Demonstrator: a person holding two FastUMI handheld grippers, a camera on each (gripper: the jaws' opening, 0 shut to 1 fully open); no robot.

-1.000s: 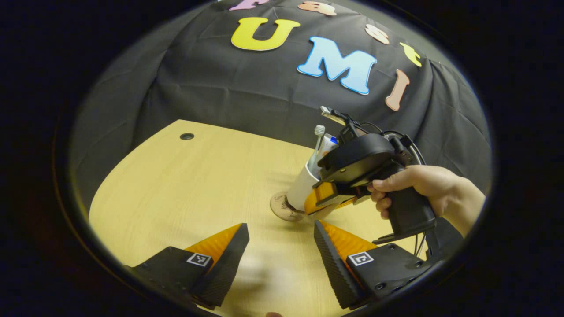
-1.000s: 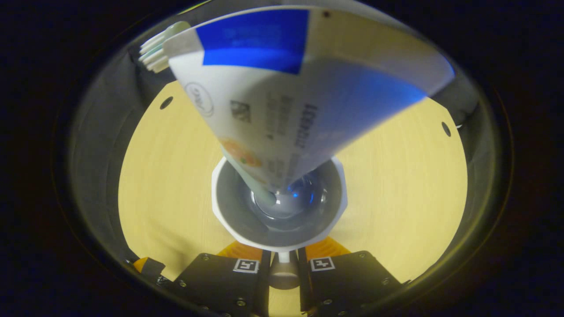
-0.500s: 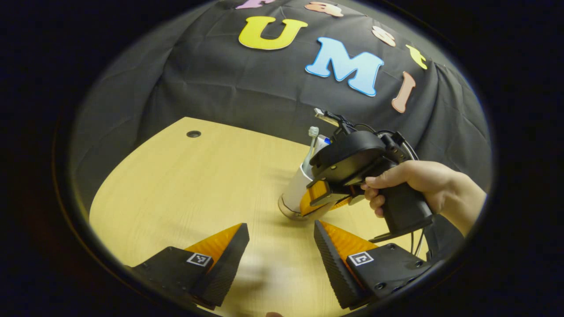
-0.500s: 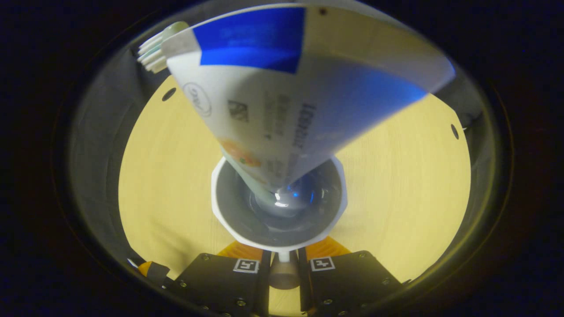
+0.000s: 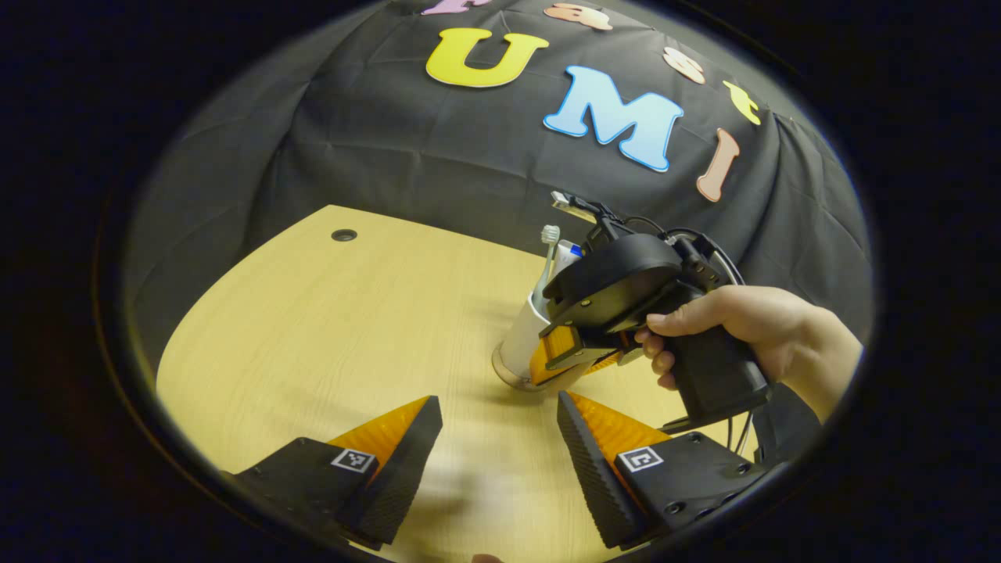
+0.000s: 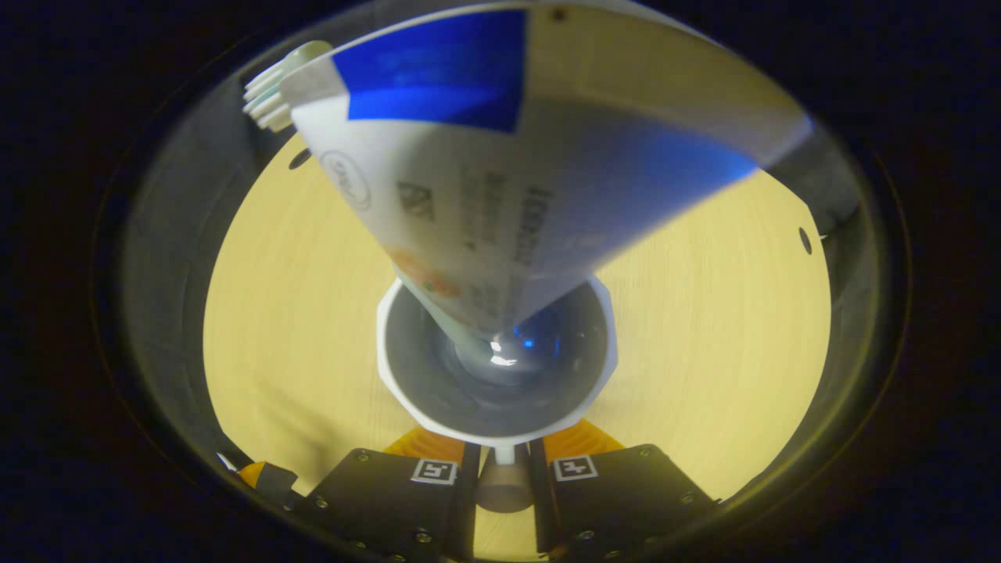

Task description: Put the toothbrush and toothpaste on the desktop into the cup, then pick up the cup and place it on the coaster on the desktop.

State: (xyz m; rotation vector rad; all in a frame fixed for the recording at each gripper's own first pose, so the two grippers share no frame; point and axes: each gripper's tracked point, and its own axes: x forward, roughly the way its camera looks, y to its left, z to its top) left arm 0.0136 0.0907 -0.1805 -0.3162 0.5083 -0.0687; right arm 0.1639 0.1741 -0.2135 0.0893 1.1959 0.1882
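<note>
Pale wood of the desktop (image 5: 313, 336) lies under my left gripper (image 5: 499, 438), jaws apart and holding nothing, just short of the cup (image 5: 522, 344). Beyond it my right gripper (image 6: 500, 477) is clamped on the cup's handle. Toothbrush (image 5: 547, 250) and toothpaste (image 6: 500, 180) stand inside the cup. Its base meets a brown disc, probably the coaster (image 5: 508, 377). Placing seems nearly finished; next I'd let go gently and draw back level.

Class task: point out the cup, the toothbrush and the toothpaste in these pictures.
cup (image 5: 522, 340): left gripper view, on its white side wall.
toothbrush (image 5: 550, 234): left gripper view, on its bristle head.
toothpaste (image 6: 500, 188): right gripper view, on the tube's flat body.
</note>
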